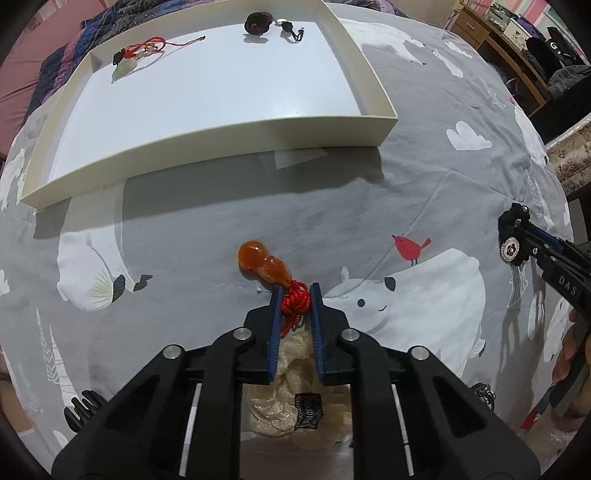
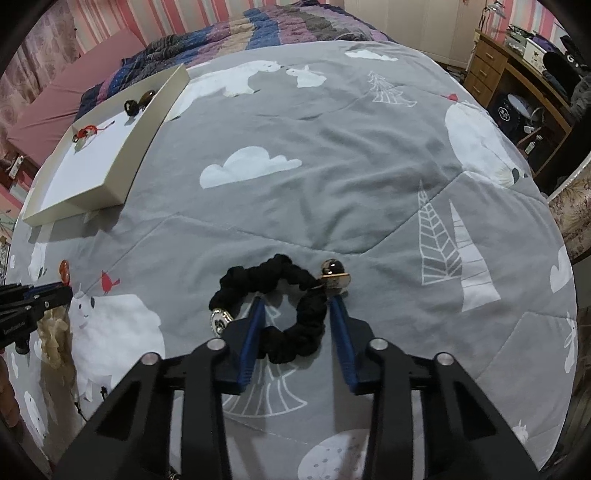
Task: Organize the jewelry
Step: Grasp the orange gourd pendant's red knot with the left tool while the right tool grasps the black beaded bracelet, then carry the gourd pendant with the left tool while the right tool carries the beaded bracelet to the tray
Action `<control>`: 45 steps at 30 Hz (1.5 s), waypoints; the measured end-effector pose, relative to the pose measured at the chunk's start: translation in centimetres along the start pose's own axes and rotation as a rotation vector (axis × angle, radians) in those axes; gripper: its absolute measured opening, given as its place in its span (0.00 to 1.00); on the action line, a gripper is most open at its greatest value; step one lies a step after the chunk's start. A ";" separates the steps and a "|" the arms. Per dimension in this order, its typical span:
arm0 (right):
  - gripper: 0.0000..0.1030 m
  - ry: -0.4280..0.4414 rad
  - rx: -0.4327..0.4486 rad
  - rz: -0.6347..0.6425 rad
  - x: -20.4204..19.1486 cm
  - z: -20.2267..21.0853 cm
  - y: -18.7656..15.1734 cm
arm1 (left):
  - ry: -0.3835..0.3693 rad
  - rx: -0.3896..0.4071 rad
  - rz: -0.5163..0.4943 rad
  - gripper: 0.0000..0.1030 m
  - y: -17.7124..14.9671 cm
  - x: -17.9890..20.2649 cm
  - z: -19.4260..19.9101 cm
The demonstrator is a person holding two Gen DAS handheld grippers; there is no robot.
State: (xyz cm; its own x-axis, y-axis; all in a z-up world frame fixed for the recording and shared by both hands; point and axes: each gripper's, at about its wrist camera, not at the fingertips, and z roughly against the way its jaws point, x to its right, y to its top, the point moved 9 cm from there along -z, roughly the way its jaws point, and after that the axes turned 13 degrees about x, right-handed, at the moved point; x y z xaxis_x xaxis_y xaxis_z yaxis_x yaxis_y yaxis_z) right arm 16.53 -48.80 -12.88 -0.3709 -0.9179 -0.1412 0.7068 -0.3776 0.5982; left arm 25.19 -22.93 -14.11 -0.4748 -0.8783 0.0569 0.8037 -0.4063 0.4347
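An orange gourd-shaped pendant (image 1: pixel 262 264) lies on the grey bedspread, with a red knotted cord (image 1: pixel 295 301) at its near end. My left gripper (image 1: pixel 296 291) points down and is shut on that red knot. A black ruched fabric bracelet (image 2: pixel 266 271) with a gold bead charm (image 2: pixel 334 277) and a silver charm (image 2: pixel 221 319) lies under my right gripper (image 2: pixel 297 304). One finger is inside the loop and the other outside, with the band between them, and bedspread shows between pad and band. The white tray (image 1: pixel 207 140) lies beyond.
The tray holds a red cord bracelet (image 1: pixel 136 55) and dark bead pieces (image 1: pixel 256 23) along its far side. A sheer cream pouch (image 1: pixel 291 398) lies under my left gripper. A striped blanket (image 2: pixel 277 26) is beyond the tray, and a wooden desk (image 2: pixel 517 92) stands off the bed's right edge.
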 end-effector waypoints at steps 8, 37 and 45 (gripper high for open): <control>0.12 0.000 0.021 -0.001 0.2 0.2 0.5 | 0.001 0.016 -0.010 0.09 0.2 -0.4 0.5; 0.10 0.030 0.197 0.059 -5.9 4.6 8.0 | -0.009 0.168 0.047 0.09 4.6 -6.0 7.1; 0.10 0.072 0.249 0.111 -11.7 5.2 13.1 | 0.058 0.248 0.042 0.09 9.6 -10.3 9.5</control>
State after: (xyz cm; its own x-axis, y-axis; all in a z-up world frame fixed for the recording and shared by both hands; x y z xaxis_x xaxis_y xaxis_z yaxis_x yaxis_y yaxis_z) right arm 27.01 -42.36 0.69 -0.2494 -0.9617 -0.1142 0.5673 -0.2406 0.7875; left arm 34.39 -15.38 -2.02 -0.4160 -0.9088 0.0308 0.7063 -0.3016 0.6404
